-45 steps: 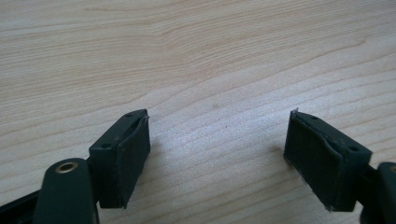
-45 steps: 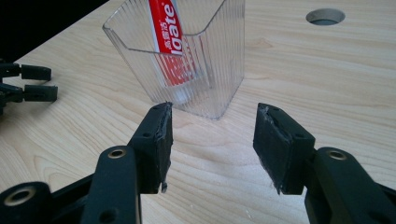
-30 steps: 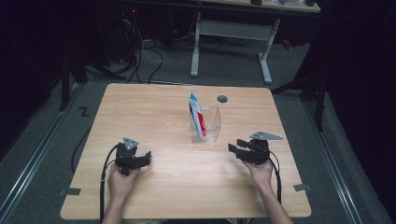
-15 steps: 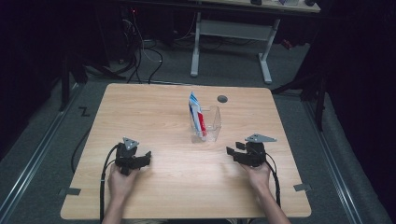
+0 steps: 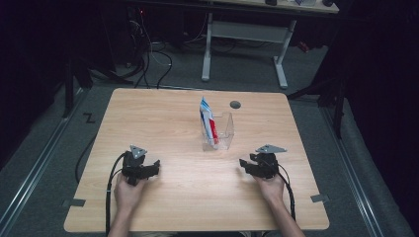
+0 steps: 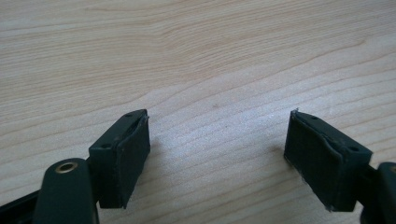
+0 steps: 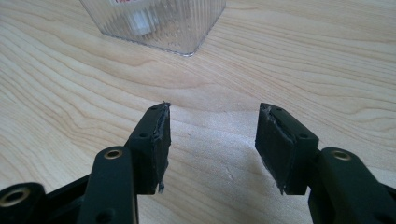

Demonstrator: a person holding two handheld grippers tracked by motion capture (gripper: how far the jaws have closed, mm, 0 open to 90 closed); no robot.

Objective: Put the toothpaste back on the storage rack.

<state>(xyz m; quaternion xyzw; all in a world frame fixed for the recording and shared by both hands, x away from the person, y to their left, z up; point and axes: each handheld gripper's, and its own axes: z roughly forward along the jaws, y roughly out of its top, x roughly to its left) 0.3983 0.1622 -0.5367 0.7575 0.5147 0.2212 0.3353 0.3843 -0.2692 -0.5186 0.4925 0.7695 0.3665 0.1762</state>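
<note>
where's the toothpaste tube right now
In the high view the tube stands in the clear cup at mid-table, just ahead of the grommet hole.

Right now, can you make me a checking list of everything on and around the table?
Surface: wooden table, with a small round dark hole near the far edge.
Job's things: clear ribbed container standing upright mid-table; a toothpaste tube stands in it, poking out above the rim.
Clutter: nothing seen.
Grippers: left gripper open, nothing between the jaws, low over bare wood. Right gripper open, nothing between the jaws, pointing toward the container, apart from it.
Cables: a black cable trails from the left gripper, another cable from the right; more lie on the floor behind.
Surroundings: dark room, grey floor, a white-legged desk beyond.
</note>
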